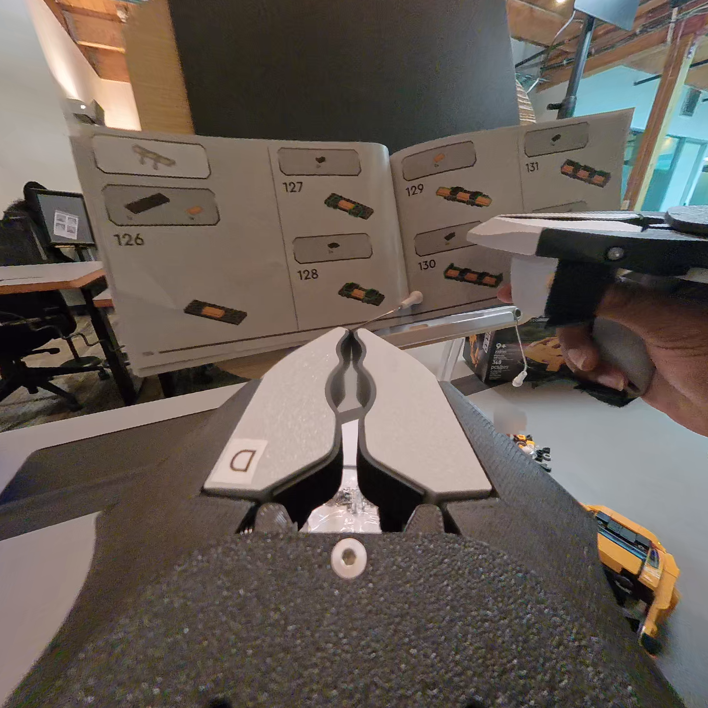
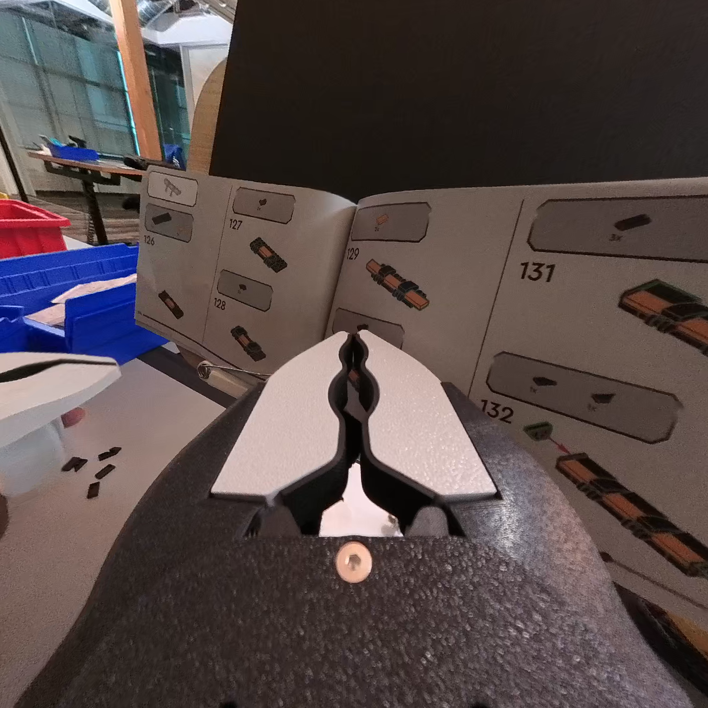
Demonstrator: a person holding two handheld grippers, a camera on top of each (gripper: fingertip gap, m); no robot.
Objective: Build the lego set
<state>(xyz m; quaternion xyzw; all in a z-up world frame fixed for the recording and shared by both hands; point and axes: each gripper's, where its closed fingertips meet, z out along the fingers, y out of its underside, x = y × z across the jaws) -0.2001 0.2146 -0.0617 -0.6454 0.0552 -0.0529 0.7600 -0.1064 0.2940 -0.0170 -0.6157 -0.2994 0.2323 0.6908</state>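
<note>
Both units raised off the tabletop [image 2: 134, 440], facing the instruction booklet [image 1: 237, 245], which stands open on a stand at the far edge. I judge this a reading pause: no piece in hand.

Largest to smallest:
- Instruction booklet: open spread, upright, held by a thin wire page-holder [image 1: 390, 306] on the stand's rail.
- Blue bins [image 2: 76, 291] and a red bin [image 2: 27, 230] at the far left corner, seen in the right wrist view.
- Orange lego car [image 1: 628, 567], partly built, on the tabletop at my right, below the left unit.
- Set box [image 1: 509, 356] under the stand's right end.
- Left gripper [image 1: 351, 337]: fingers clenched, tips meeting, nothing between them.
- Right gripper [image 2: 351, 337]: fingers likewise pressed together and empty; gripped by a hand [image 1: 632, 352].
- Small black lego pieces [image 2: 95, 469]: loose cluster near the tabletop's left side, under the left unit.
- A few more small parts [image 1: 532, 448] just beyond the car.

Risks: the right fingers sit close to the right-hand page; a forward push could knock the booklet off its stand or spring the wire. A descent with the fingers pressed together would scatter the black pieces rather than take one. The two units are near each other, so crossing paths could collide.

Room: bare tabletop lies between the black pieces and the stand; the bins close off the far left.
</note>
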